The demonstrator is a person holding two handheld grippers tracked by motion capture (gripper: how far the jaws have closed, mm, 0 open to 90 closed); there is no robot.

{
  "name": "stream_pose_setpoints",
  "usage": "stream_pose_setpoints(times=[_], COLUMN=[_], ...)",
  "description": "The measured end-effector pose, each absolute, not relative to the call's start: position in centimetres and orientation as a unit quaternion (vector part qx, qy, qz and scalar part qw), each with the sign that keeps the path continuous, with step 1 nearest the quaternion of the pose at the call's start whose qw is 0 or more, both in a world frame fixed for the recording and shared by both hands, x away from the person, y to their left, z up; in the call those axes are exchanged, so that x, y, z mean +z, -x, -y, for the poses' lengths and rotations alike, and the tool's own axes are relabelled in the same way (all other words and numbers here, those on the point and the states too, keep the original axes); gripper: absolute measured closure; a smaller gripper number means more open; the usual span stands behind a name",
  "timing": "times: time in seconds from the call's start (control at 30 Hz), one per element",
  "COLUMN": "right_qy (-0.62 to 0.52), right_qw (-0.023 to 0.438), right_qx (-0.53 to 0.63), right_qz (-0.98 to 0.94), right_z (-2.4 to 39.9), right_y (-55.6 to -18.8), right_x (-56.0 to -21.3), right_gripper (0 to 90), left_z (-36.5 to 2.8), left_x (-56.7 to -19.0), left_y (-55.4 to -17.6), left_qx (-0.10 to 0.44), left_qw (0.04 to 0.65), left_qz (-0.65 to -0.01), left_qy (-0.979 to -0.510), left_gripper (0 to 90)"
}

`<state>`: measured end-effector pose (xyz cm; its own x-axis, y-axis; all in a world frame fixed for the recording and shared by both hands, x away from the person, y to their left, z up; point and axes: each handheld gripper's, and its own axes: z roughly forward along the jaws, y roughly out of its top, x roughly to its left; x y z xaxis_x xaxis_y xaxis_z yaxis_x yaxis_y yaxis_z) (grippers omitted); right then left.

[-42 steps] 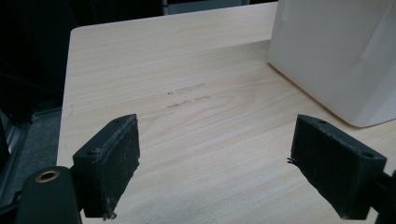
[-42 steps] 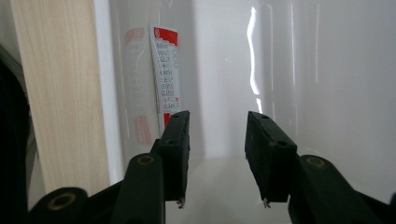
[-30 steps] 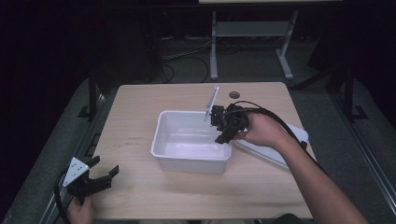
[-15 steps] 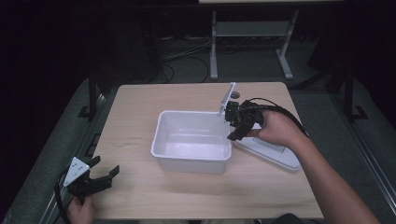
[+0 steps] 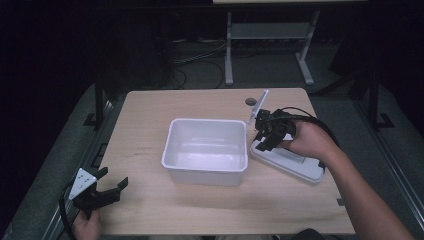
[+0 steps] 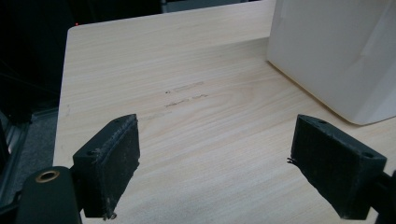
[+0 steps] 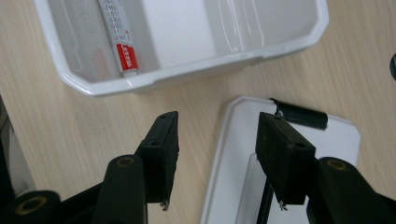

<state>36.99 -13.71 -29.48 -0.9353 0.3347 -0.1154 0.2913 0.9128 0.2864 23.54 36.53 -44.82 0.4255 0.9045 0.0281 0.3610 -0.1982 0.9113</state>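
Above the lid (image 7: 243, 154), right gripper (image 7: 217, 161) has just been opening, empty.

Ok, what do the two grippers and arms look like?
Both grippers, left and right, are black with two blocky padded jaws. The left carries a grey three-cornered plate; black cables trail from each. The forearms show no sleeves.

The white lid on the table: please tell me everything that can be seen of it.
The white lid looks like smooth plastic, rectangular with rounded corners and a raised rim. It lies flat on the wooden table, right of the open white bin and apart from it. A black clip-like part sits at one edge. The right gripper hovers over its near corner, jaws apart with nothing between them, one jaw above the lid and one above the table.
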Motion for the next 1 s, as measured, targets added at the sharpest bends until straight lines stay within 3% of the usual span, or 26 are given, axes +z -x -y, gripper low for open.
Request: stream_pose_setpoints(times=[1.0], right_qy=[-0.234], right_qw=[0.075], right_qx=[0.105], right_qz=[-0.964], right_z=[20.8], right_y=[-38.7], right_x=[-35.9], right_gripper=[48.2], left_z=[-36.6], left_x=[-44.8], left_y=[-23.5], left_qx=[0.302], left_qw=[0.451], left_qz=[-0.444], left_qy=[-0.713], left_gripper=[15.1])
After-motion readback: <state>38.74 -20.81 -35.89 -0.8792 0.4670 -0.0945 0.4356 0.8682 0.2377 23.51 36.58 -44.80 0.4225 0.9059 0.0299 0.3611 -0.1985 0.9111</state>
